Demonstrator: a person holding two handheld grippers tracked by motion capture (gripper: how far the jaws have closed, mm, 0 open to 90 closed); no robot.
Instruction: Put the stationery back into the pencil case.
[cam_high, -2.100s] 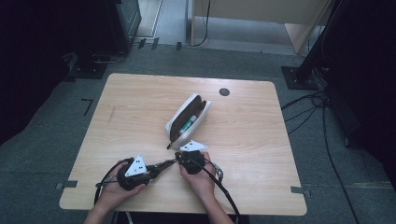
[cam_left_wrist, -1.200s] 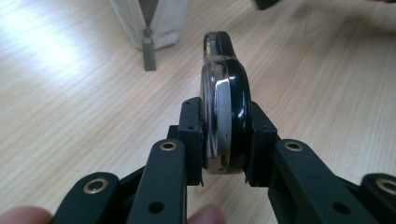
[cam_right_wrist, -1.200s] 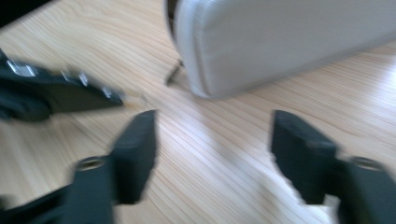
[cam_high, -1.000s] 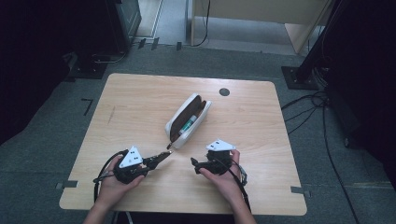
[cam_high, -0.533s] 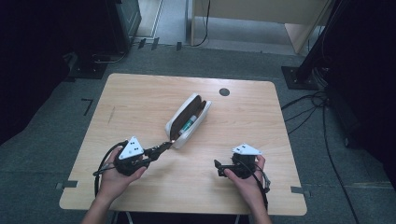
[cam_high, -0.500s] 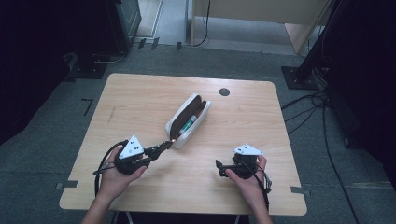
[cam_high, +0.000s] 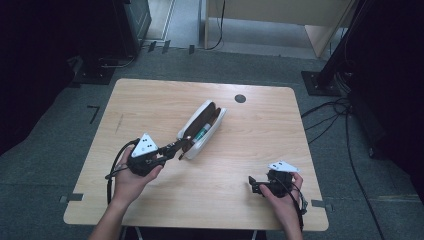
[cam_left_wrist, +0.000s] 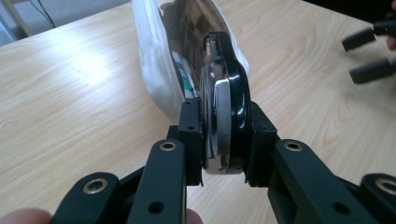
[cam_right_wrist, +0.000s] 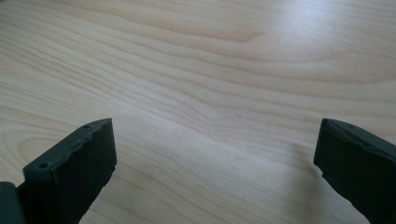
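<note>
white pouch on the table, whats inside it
The white pouch lies open. Inside shows a green-and-white tube-like item against a dark lining. The black-and-silver object clamped in the left gripper covers the pouch's near end, so anything deeper is hidden.

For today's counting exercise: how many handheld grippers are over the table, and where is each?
2. The left gripper is at the near end of the open white pencil case, clamped on a black and silver object. The right gripper hangs open near the table's front right edge.
</note>
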